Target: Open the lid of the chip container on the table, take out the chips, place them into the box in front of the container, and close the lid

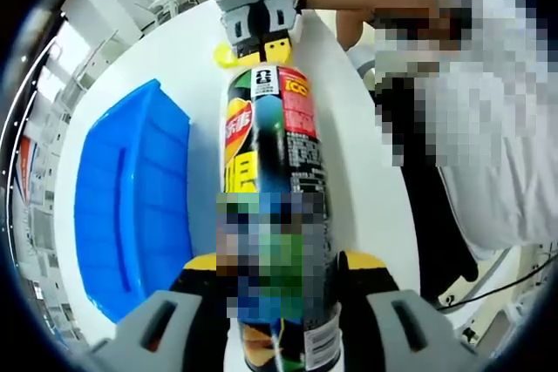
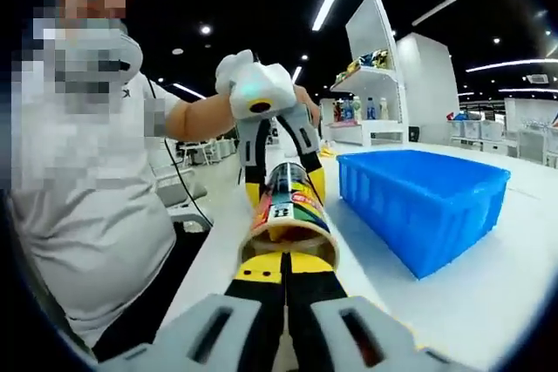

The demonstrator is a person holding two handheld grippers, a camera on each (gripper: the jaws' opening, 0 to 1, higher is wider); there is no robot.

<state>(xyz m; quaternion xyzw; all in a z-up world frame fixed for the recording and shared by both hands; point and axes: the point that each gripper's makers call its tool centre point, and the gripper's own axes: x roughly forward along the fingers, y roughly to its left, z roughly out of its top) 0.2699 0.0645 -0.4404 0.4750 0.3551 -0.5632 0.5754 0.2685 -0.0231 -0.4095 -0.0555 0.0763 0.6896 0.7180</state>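
L gripper: jaws clamped on the chip container round its lower body, can held up off the white counter. R gripper: jaws together, tips right at the can's open mouth, chips showing inside; can't tell if anything's pinched. In left gripper view the R gripper sits at the can's far end. Blue box just beside the can on the counter. Person in a white shirt behind.
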